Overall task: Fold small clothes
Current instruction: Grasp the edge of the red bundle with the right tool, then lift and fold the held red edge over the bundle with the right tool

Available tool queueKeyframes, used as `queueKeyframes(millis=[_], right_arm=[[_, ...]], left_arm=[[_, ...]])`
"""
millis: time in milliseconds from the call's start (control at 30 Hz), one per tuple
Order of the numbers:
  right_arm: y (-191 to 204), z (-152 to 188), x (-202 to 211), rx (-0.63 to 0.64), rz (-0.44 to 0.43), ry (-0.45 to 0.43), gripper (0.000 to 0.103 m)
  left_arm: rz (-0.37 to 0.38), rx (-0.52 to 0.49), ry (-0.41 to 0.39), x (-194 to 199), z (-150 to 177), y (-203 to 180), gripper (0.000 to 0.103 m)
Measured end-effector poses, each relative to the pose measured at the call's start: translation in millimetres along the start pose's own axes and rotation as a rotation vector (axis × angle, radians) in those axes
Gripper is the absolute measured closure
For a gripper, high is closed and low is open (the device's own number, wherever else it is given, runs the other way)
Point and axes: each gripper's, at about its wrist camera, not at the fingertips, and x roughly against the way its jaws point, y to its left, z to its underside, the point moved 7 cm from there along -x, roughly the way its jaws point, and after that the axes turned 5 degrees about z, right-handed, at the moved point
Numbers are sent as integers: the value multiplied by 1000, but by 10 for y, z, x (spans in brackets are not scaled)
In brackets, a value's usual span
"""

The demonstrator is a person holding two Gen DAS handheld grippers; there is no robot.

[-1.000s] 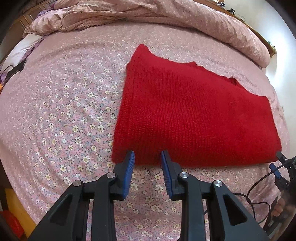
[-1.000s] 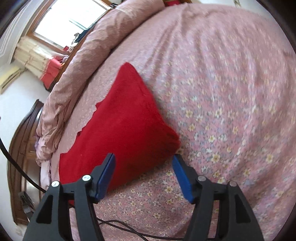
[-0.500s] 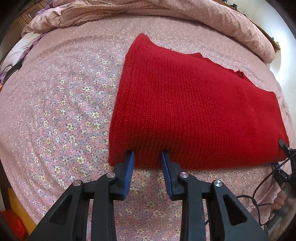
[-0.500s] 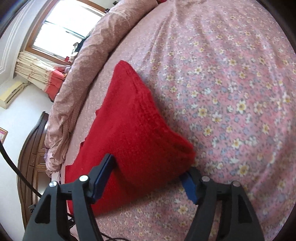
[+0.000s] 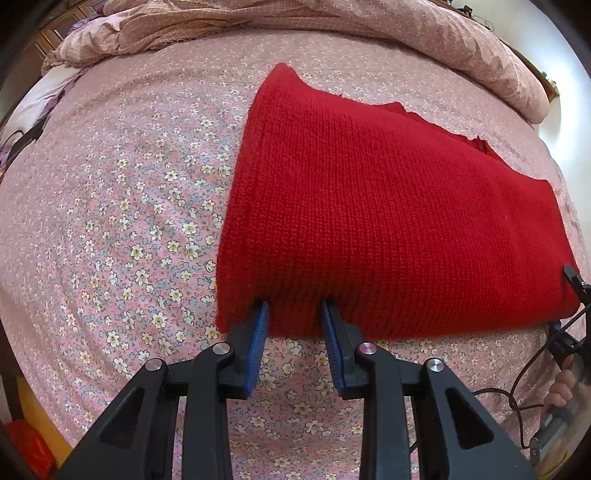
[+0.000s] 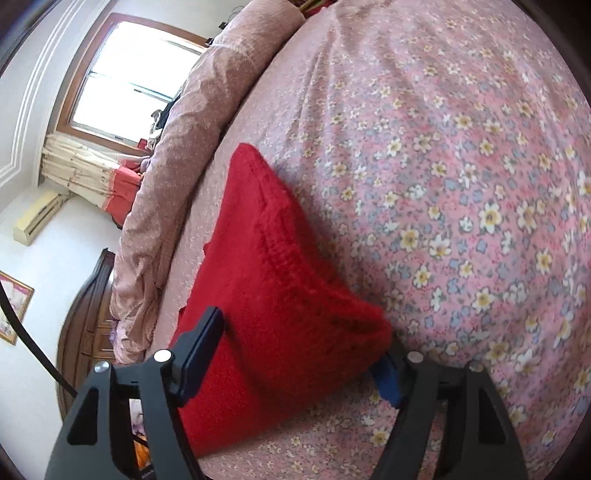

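left tongs (image 5: 293, 314) | part-open | ribbed red knit (image 5: 388, 221) | floral bedsheet (image 5: 129, 221)

The red garment (image 5: 388, 221) is a thick knitted cloth, matt and coarse, with plain ribbed rows of stitches and a slightly fuzzy edge. It lies on a bed (image 5: 122, 221) covered in a thin, smooth, matt cotton-like sheet printed with small flowers, and the duvet (image 5: 332, 26) bunched at the far side is a softer, crinkled cloth of finer print. The left tongs (image 5: 293, 325) and the right tongs (image 6: 303, 362) look like matt black plastic with ridged blue pads (image 5: 258, 343) and small shiny metal pins, and the headboard (image 6: 88, 314) is dark polished wood.
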Motion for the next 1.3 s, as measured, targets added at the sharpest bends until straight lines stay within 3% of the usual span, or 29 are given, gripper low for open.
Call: queueKeyframes(millis=[300, 633, 967, 1300], right_arm=[[-27, 7, -47, 13, 26, -14, 48], [-89, 17, -7, -12, -15, 21, 75], [159, -18, 99, 84, -11, -12, 80], [693, -68, 254, 279, 12, -84, 82]], left_arm=[[-2, -5, -1, -13, 11, 10, 80], [-3, -3, 0, -18, 2, -2, 80], [15, 2, 2, 9, 14, 4, 80], [17, 2, 5, 63, 32, -26, 80]])
